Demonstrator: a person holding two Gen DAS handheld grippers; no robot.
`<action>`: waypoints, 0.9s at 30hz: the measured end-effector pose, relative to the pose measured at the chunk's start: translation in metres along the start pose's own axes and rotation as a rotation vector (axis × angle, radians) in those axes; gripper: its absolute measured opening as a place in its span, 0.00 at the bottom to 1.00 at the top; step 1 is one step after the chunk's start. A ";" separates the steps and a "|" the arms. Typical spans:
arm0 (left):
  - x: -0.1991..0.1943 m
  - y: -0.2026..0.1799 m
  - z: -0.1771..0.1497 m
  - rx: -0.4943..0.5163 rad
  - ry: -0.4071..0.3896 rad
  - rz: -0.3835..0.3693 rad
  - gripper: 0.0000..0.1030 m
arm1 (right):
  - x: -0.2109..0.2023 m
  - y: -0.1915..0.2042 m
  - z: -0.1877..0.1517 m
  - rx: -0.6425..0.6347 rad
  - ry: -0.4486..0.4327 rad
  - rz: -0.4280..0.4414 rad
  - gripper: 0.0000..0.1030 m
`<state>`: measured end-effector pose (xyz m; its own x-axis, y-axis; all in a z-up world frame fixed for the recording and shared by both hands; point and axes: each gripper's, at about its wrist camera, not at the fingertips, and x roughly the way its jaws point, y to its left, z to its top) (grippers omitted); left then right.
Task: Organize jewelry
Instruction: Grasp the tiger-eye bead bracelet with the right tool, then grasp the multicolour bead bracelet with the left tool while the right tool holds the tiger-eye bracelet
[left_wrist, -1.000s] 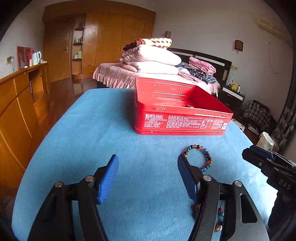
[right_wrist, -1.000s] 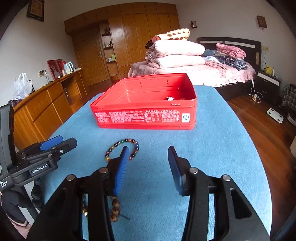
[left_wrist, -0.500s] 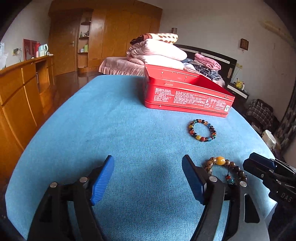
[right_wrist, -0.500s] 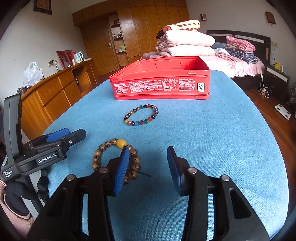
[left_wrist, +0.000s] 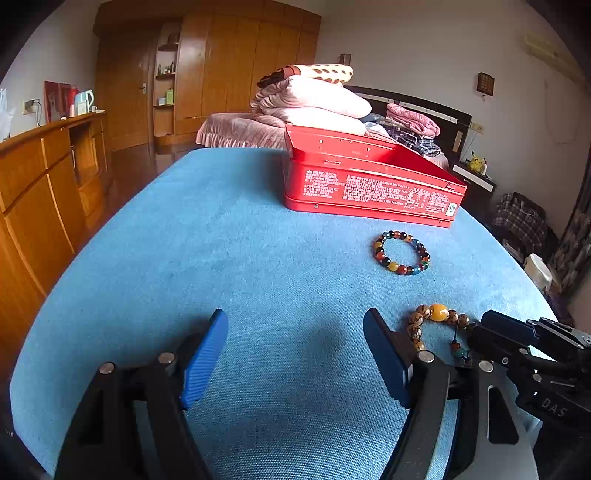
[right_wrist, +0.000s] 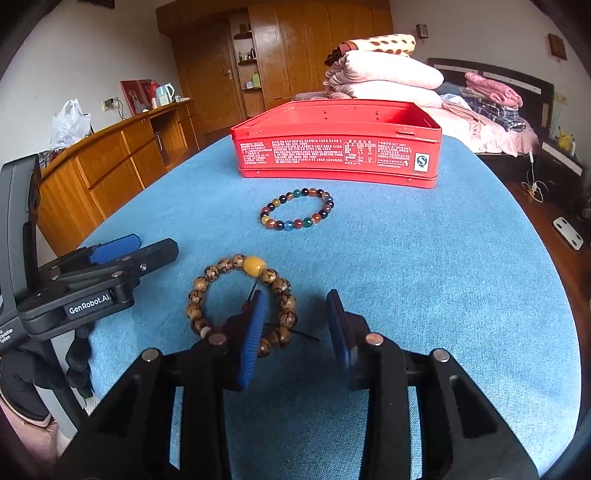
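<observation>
Lying flat on the blue bench (right_wrist: 424, 258), the brown wooden-bead bracelet (right_wrist: 242, 301) with its amber bead (right_wrist: 255, 266) looks light and limp (round beads, likely to roll under a pinch), so I would nip one side of the loop. As a ring it has no long axis; its dark cord tail points right. The right hand-held gripper (right_wrist: 295, 328) is closing astride the right side, pads not yet pressing; the left hand-held gripper (left_wrist: 295, 354) gapes wide, empty.

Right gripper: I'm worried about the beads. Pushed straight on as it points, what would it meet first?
Probably the blue cloth; the closing right gripper has the brown bead bracelet around its left finger, not between them.
</observation>
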<state>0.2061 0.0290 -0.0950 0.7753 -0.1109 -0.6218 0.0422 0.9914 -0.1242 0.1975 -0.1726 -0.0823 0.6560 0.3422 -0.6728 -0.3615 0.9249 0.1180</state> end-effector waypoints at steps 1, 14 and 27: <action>0.000 0.000 0.000 0.001 0.001 0.000 0.72 | 0.000 0.001 0.000 -0.004 0.000 -0.002 0.32; -0.001 -0.002 -0.002 0.006 0.005 0.004 0.72 | 0.004 0.008 -0.001 -0.052 0.004 -0.023 0.23; 0.001 -0.006 -0.001 0.021 0.009 -0.002 0.72 | 0.000 -0.018 0.003 0.033 -0.017 -0.084 0.10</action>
<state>0.2055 0.0233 -0.0956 0.7698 -0.1135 -0.6281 0.0570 0.9924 -0.1095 0.2059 -0.1885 -0.0821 0.6945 0.2655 -0.6687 -0.2829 0.9553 0.0855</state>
